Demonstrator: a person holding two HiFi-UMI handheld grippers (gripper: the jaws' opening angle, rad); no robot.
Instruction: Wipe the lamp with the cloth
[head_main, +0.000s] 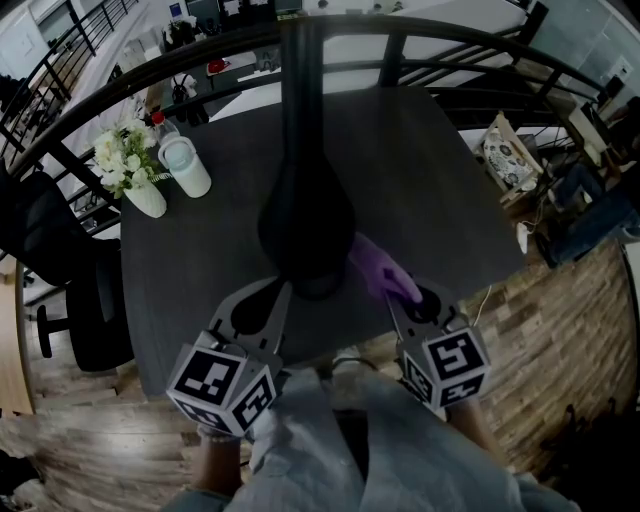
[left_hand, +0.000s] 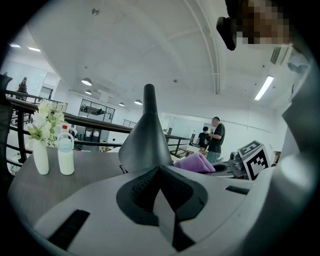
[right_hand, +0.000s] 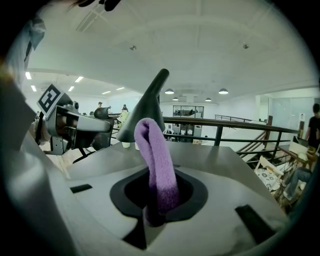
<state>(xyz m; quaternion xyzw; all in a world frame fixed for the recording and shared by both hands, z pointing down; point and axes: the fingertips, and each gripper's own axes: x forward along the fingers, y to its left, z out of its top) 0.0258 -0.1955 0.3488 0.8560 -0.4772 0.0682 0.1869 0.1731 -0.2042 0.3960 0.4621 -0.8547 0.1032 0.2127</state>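
Dark worktop (head_main: 430, 200) by a railing, black lamp (head_main: 305, 215) near its front edge

Left gripper (head_main: 278, 296) sits just beside the lamp's left side, its jaws closed together with nothing between them. Right gripper (head_main: 402, 303) has its jaws clamped on a purple cloth (head_main: 378, 268), which lies close against the lamp's right side. A white bottle (head_main: 186, 165) and a flower vase (head_main: 146, 197) stand far left.

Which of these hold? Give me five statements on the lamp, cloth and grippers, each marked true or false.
1. The right gripper is shut on the purple cloth. True.
2. The left gripper grips the lamp. False: its jaws are together on nothing.
3. The lamp is white. False: it is black.
4. A bottle stands beside a vase of white flowers on the table. True.
5. The cloth lies flat on the table. False: it is held up beside the lamp.
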